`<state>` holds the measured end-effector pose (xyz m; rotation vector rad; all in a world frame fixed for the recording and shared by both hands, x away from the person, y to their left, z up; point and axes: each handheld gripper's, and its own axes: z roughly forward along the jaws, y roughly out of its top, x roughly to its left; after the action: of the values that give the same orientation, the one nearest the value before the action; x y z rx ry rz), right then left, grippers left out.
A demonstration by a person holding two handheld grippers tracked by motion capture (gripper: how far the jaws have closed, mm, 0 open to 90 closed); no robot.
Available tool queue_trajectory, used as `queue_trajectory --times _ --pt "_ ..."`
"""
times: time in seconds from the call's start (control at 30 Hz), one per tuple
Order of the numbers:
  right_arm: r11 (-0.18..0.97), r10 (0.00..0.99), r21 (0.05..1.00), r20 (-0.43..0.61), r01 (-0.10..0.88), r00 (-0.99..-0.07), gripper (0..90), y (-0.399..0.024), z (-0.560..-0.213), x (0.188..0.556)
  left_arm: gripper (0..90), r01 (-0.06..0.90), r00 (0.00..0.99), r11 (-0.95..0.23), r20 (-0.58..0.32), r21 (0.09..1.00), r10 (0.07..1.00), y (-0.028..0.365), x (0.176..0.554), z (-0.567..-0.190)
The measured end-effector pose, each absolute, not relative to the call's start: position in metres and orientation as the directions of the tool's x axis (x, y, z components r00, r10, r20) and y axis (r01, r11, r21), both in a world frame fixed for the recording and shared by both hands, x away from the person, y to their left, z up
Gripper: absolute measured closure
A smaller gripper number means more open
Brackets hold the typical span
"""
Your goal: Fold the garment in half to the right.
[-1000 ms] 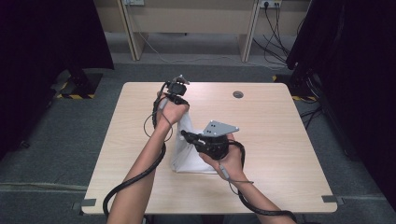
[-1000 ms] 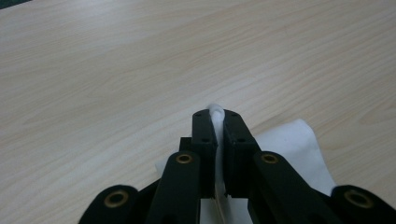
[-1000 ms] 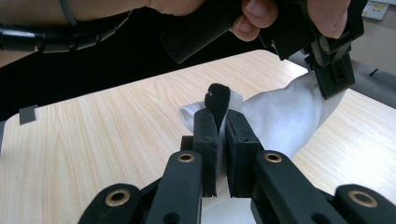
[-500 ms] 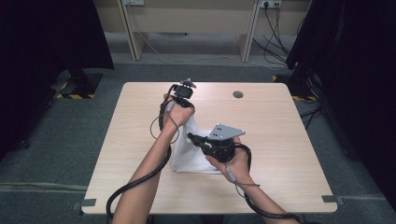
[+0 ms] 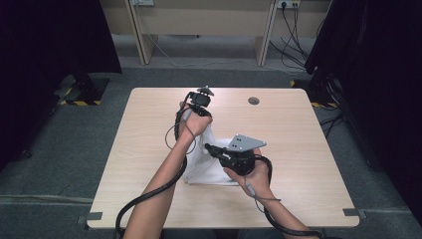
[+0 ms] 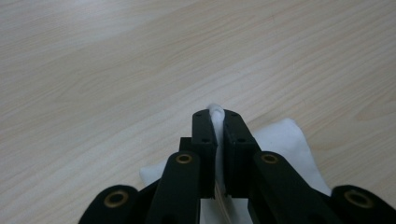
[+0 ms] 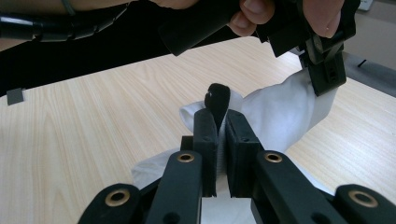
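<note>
White cloth [image 5: 209, 164] is the thing in hand here: it lies near the middle of the worktop [image 5: 303, 149], with part of it lifted off the wood and the rest pooled in soft folds beneath the two hands.

At the left, the left gripper [image 5: 209, 128] points down toward the worktop. Its jaws are pressed together on a small tuft of the fabric, which pokes out white between the tips in the left gripper view [image 6: 215, 112]. Pinching so little of the edge looks deliberate: a corner or hem held this way lets the rest of the cloth hang and slide free, so it can be drawn taut or laid over. From that pinch the fabric slopes down in a tent to the worktop, as the right gripper view shows [image 7: 280, 116].

Further right and nearer the person, the right gripper [image 5: 208, 148] lies almost level and also has its jaws closed on a fold of the cloth [image 7: 219, 122]. A small dark tab stands up just above the jaw tips [image 7: 218, 100]; whether it is a label on the cloth I cannot tell. With two separate points held, the stretch between them can be pulled straight, which I judge to be preparation for folding or spreading.

At the far right of the worktop, a small round grommet [image 5: 254, 101] sits well apart from the work.
</note>
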<state>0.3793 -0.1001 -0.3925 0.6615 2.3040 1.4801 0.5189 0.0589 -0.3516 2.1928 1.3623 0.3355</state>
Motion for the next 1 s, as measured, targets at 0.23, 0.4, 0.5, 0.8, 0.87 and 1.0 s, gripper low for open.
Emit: queue_trajectory --times 0.23,0.4,0.5,0.8,0.87,1.0 --pt "0.353 0.551 0.911 -0.016 0.215 -0.834 84.9 -0.108 -0.397 0.378 84.7 0.746 0.473 -0.359 -0.067 0.561 0.878 0.052 0.519 -0.356" --pt "0.357 0.557 0.906 -0.011 0.228 -0.83 84.9 -0.112 -0.402 0.377 84.7 0.744 0.484 -0.371 -0.066 0.556 0.872 0.045 0.519 -0.361" --pt "0.359 0.559 0.904 -0.008 0.233 -0.829 84.8 -0.115 -0.404 0.377 84.7 0.743 0.489 -0.376 -0.067 0.553 0.87 0.042 0.519 -0.363" --pt "0.351 0.57 0.903 0.003 0.246 -0.822 84.8 -0.121 -0.41 0.375 84.7 0.749 0.485 -0.375 -0.067 0.547 0.872 0.037 0.52 -0.367" --pt "0.351 0.573 0.903 0.003 0.249 -0.82 84.8 -0.123 -0.412 0.375 84.6 0.75 0.484 -0.373 -0.068 0.546 0.873 0.037 0.52 -0.368" --pt "0.346 0.575 0.903 0.01 0.254 -0.818 84.8 -0.124 -0.414 0.374 84.7 0.748 0.488 -0.379 -0.064 0.545 0.87 0.033 0.518 -0.37"
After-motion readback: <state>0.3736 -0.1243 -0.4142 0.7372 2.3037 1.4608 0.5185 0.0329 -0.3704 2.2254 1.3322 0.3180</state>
